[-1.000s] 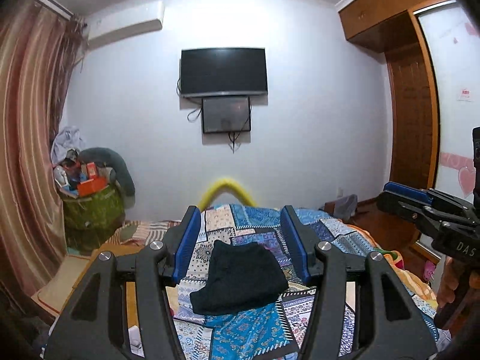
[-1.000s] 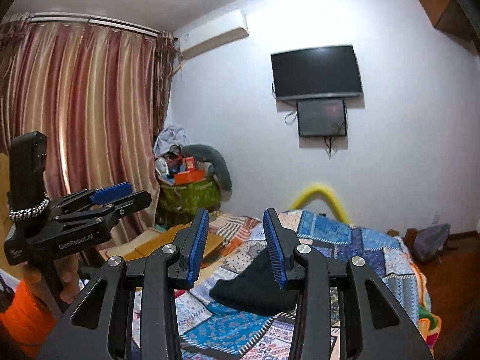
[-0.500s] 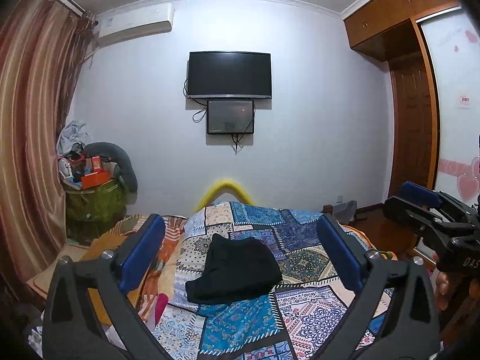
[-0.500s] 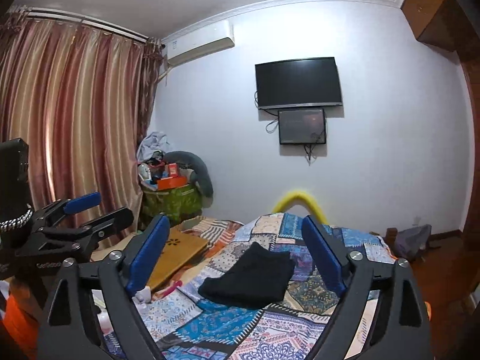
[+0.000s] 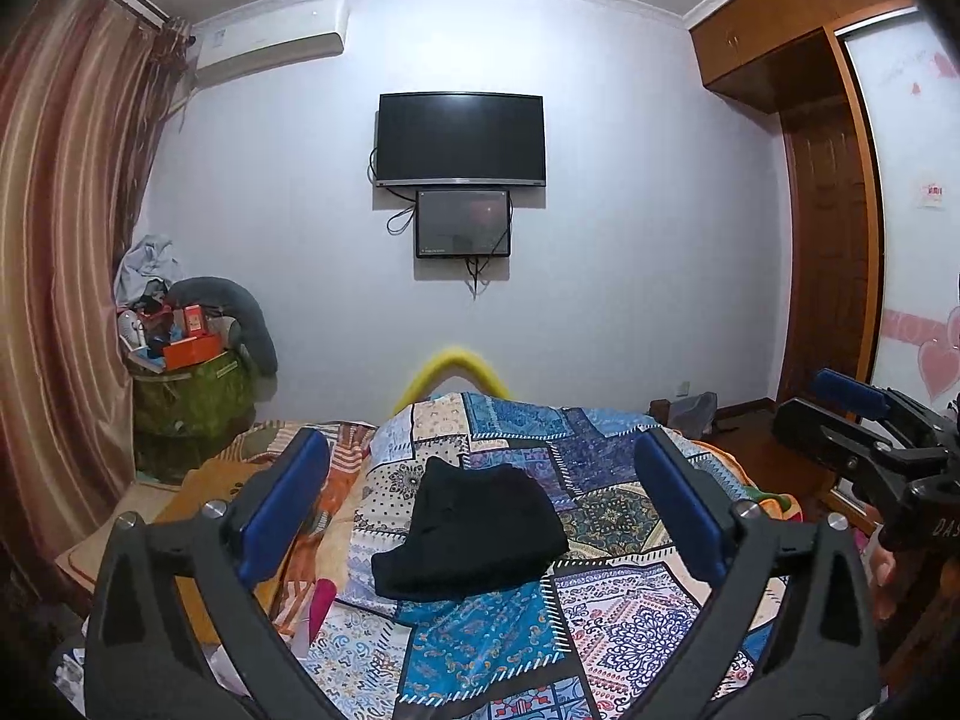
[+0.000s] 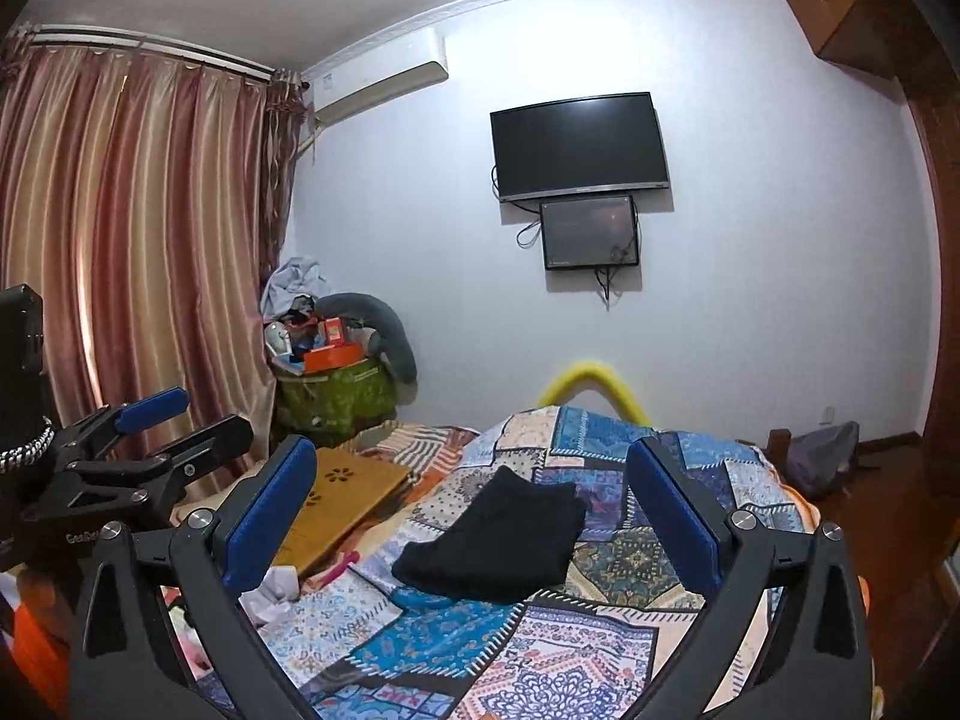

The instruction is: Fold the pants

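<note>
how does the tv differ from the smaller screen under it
The tv is the wider, larger panel and sits higher on the wall; the smaller screen hangs directly beneath it. The tv's face is plain black, while the smaller screen looks greyer with a faint reddish reflection. A cable dangles below the smaller screen, not the tv. Both are wall-mounted, dark and apparently off.

A: State of the left tool (image 5: 480,504)?
B: Jaws fully spread, nothing between the pads, pointing nearly level.
A: The right tool (image 6: 471,513)?
B: Identical: spread wide, empty, beside the left.
</note>
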{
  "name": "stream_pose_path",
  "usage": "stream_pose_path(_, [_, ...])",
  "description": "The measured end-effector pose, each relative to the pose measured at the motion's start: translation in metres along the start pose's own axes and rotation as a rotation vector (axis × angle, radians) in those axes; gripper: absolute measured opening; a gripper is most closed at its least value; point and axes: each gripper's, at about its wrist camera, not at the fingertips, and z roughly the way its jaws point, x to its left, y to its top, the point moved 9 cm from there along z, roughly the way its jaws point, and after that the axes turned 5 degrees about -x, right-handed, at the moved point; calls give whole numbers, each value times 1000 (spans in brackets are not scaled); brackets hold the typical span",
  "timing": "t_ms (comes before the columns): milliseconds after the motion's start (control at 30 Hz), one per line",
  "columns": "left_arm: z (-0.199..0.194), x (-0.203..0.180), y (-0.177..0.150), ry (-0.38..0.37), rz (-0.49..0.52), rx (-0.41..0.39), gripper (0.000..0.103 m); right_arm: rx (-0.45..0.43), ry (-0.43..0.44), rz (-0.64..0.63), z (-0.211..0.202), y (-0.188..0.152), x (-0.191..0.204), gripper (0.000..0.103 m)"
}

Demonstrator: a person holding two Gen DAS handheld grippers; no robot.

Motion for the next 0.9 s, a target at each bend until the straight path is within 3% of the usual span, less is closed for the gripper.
stream_pose_path(900, [8, 10, -8, -31, -26, 28, 103, 16, -25, -1, -5, 3, 1, 103])
